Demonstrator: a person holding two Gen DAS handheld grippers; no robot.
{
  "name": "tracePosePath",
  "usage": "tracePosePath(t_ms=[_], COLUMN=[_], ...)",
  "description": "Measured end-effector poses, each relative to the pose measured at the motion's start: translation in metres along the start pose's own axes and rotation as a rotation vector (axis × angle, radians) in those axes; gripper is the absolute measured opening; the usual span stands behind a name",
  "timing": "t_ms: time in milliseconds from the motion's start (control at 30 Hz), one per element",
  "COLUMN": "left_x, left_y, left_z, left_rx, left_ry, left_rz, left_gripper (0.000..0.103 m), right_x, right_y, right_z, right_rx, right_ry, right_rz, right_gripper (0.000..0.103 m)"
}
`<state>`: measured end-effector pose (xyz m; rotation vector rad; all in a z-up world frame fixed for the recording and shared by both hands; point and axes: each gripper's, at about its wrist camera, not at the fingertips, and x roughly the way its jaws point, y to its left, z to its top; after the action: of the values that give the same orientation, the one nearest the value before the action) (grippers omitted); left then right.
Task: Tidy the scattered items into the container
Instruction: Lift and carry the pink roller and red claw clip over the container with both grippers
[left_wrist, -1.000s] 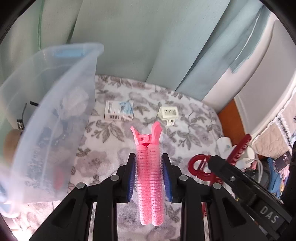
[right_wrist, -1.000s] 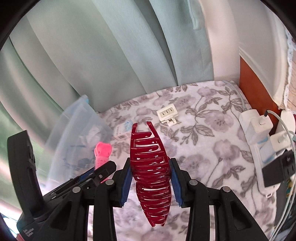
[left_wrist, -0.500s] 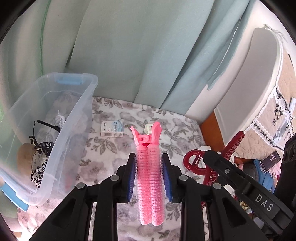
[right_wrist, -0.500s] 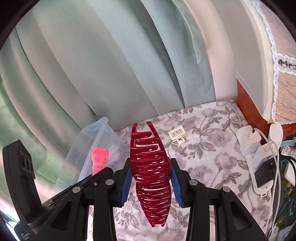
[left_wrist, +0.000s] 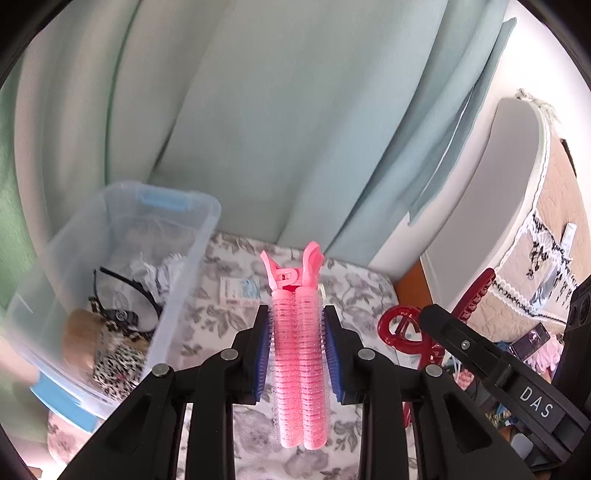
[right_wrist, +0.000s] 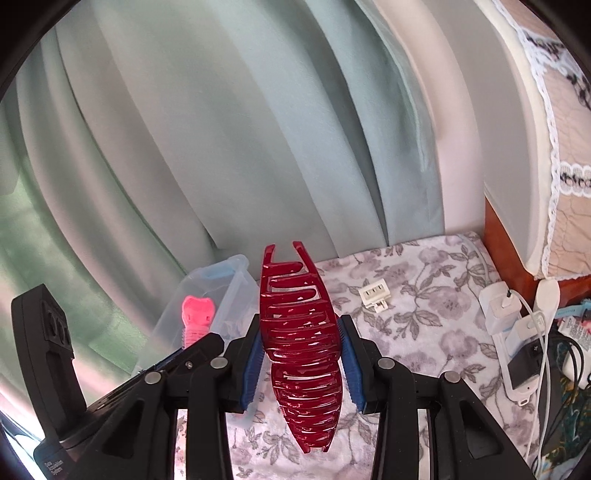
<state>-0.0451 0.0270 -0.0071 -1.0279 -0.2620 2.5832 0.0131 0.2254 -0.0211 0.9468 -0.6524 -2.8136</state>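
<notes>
My left gripper (left_wrist: 297, 328) is shut on a pink hair-roller clip (left_wrist: 299, 365), held upright above the floral cloth. My right gripper (right_wrist: 300, 341) is shut on a dark red claw hair clip (right_wrist: 301, 354); that clip (left_wrist: 406, 328) also shows at the right of the left wrist view. A clear plastic bin (left_wrist: 184, 280) stands to the left, below the left gripper, with glasses, a leopard-print item and crumpled paper inside. In the right wrist view the bin (right_wrist: 221, 295) lies behind the pink clip (right_wrist: 197, 317).
A small white-and-blue box (left_wrist: 240, 291) and a white plug adapter (right_wrist: 375, 293) lie on the floral cloth (right_wrist: 424, 314). Chargers and cables (right_wrist: 517, 332) crowd the right edge. Green curtains hang behind; a padded headboard (left_wrist: 480, 221) rises at the right.
Both grippers have risen with their clips still held. The bin now sits lower in view and its inside shows from above; the cloth and its items look farther away.
</notes>
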Motion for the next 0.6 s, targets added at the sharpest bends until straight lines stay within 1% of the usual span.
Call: tracePosePath(t_ms=[100, 400, 600], left_x=[-0.011, -0.04, -0.064], left_y=[0.007, 0.043, 0.062], left_z=[0.006, 0.02, 0.028], left_rx=[0.0, -0.087, -0.105], left_ry=[-0.038, -0.125, -0.206], left_rz=[0.009, 0.023, 0.063], left_gripper=[0.028, 0.028, 0.028], right_x=[-0.005, -0.026, -0.035], right_y=[0.01, 0.047, 0.074], right_z=[0.003, 0.016, 0.022], right_rx=[-0.013, -0.075, -0.111], right_ry=[-0.02, -0.092, -0.133], right_rz=[0.007, 0.035, 0.058], right_gripper=[0.042, 0.042, 0.041])
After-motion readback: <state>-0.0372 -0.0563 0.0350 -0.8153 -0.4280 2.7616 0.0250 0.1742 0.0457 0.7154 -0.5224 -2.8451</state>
